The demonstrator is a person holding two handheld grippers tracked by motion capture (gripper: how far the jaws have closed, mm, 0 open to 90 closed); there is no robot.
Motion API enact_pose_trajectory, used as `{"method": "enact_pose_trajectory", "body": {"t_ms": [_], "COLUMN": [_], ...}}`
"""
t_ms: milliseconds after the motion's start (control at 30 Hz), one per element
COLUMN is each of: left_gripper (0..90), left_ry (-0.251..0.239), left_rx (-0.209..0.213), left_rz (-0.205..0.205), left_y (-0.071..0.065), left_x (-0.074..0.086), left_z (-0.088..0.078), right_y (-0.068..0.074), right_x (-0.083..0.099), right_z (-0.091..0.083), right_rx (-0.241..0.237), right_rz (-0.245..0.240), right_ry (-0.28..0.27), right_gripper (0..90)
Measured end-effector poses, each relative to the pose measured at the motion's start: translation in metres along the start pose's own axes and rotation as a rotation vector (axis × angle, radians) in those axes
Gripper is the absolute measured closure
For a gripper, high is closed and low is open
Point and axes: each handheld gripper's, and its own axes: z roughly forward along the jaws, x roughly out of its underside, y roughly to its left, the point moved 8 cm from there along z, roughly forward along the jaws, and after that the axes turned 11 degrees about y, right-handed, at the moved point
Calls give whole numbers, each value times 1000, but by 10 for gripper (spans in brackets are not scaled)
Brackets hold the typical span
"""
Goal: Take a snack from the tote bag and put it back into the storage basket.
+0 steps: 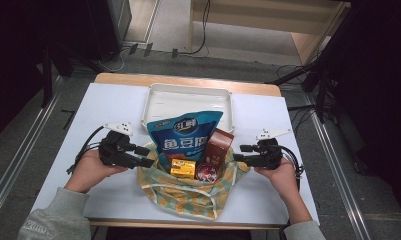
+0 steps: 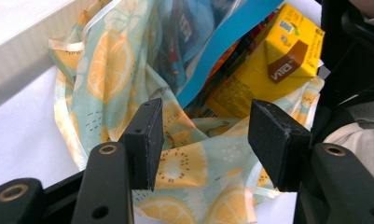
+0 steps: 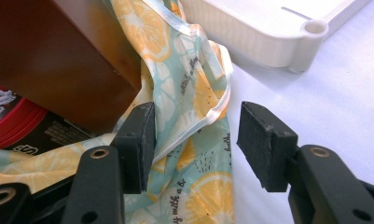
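We wear a light grey knit sleeve [image 1: 50, 215] with small lettering; our two black two-jaw grippers, left [image 1: 144, 156] and right [image 1: 240, 152], carry grey three-cornered plates and black cables

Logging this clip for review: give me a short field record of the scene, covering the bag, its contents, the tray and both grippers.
bag: lemon-print cloth bag, lying open on the white table
contents: blue snack pouch, brown box, yellow drink carton, red round tin
tray: white tray, behind the bag, pouch top resting over it
left gripper: open, at bag's left edge
right gripper: open, at bag's right edge
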Motion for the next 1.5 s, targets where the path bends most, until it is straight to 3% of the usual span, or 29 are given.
{"method": "enact_pose_trajectory", "body": {"t_ms": [500, 1200, 1500], "left_gripper": [446, 488, 545], "left_ry": [-43, -52, -51], "left_rx": [1, -4, -5], "left_rz": [51, 72, 66], "left_y": [-26, -26, -24], "left_x": [-20, -72, -84], "left_z": [-25, -31, -29], "right_y": [-3, -5, -5], "right_x": [0, 1, 1], "right_z": [3, 4, 4], "right_rx": [2, 10, 13], "right_rz": [13, 21, 19], "right_ry": [3, 10, 13], "right_gripper": [463, 460, 460]}}
